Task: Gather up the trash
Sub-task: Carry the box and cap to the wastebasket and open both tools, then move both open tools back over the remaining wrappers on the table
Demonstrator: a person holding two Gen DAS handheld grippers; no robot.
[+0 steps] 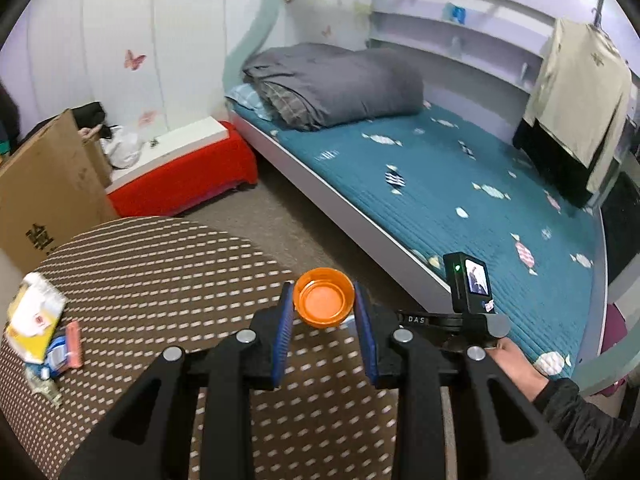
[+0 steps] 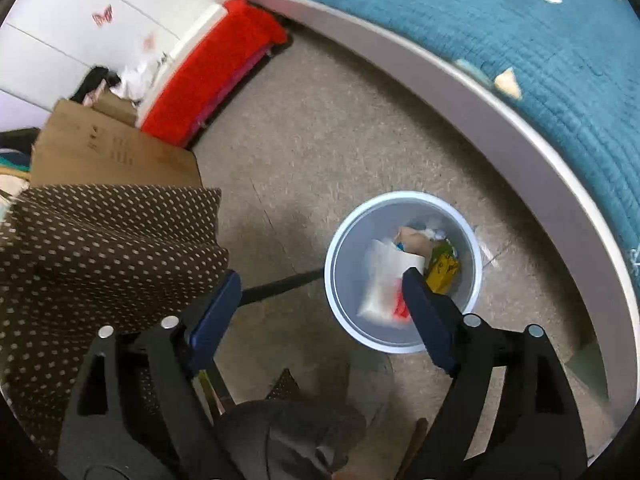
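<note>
The left tool [image 1: 323,312] grips an orange cap [image 1: 323,303] between its blue pads, held over the near edge of the dotted bench [image 1: 160,280], where the round top gives way to carpet. More trash, a yellow-white wrapper [image 1: 34,316] and small packets [image 1: 64,352], lies by the bench's left edge. The right tool [image 2: 320,300] stands wide with nothing between its fingers, above the floor [image 2: 320,140]; its right finger overlaps the rim of the bin [image 2: 332,276]. The bin holds paper and wrappers and stands on open carpet between the bench's draped edge and the bed frame [image 2: 500,120]. A cardboard box [image 2: 112,152] and red bench seat [image 2: 208,72] close the far side.
</note>
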